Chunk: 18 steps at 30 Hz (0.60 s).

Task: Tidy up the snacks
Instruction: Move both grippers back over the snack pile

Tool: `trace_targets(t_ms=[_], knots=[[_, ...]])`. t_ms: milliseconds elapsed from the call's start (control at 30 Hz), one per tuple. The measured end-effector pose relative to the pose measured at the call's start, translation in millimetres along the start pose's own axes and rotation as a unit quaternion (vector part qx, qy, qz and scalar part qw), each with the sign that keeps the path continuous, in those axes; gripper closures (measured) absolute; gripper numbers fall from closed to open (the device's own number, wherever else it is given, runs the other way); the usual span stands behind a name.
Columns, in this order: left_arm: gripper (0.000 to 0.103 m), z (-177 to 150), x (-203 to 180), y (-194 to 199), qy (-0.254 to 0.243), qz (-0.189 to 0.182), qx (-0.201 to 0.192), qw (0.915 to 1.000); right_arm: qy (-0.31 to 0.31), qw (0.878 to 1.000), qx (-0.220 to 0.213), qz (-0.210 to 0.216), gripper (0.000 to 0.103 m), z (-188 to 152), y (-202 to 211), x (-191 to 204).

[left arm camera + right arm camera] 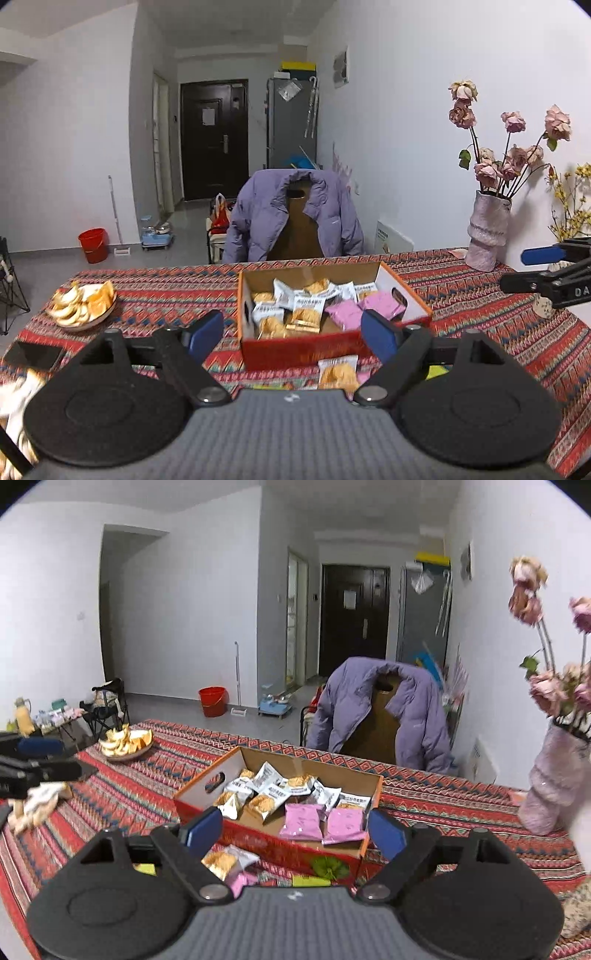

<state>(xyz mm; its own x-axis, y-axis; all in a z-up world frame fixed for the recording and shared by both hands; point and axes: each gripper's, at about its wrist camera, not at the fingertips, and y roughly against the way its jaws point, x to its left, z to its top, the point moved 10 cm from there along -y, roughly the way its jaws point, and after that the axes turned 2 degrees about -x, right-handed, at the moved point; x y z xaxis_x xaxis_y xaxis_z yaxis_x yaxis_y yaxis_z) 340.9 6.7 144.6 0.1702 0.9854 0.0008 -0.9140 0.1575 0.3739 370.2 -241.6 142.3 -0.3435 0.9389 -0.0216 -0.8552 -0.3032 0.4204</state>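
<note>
An open red-and-orange cardboard box [306, 349] [199, 782] sits mid-table, holding white-and-orange snack packets [306, 306] [266, 790] and pink packets [347, 314] [301, 821]. Loose packets [338, 373] [221, 862] lie on the cloth in front of it. My left gripper [291, 334] hangs open just before the box with nothing between its blue pads. My right gripper [294, 830] is likewise open and empty at the box's near side. Each gripper shows at the edge of the other's view: the right gripper [535, 269] and the left gripper [55, 758].
A plate of orange peel [83, 304] [125, 744] stands at the table's left. A pink vase of dried roses [487, 236] [554, 786] stands at the right. A dark phone [35, 354] lies near left. A chair with a purple jacket [291, 218] is behind the table.
</note>
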Motion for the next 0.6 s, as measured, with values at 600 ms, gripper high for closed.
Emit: trace_targets(t_ms=[600], knots=[[0.007, -157.7, 4.2, 84.0, 0.043, 0.036, -0.01, 0.9984, -0.002, 0.999, -0.029, -0.028, 0.007, -153.7, 81.8, 61.9]])
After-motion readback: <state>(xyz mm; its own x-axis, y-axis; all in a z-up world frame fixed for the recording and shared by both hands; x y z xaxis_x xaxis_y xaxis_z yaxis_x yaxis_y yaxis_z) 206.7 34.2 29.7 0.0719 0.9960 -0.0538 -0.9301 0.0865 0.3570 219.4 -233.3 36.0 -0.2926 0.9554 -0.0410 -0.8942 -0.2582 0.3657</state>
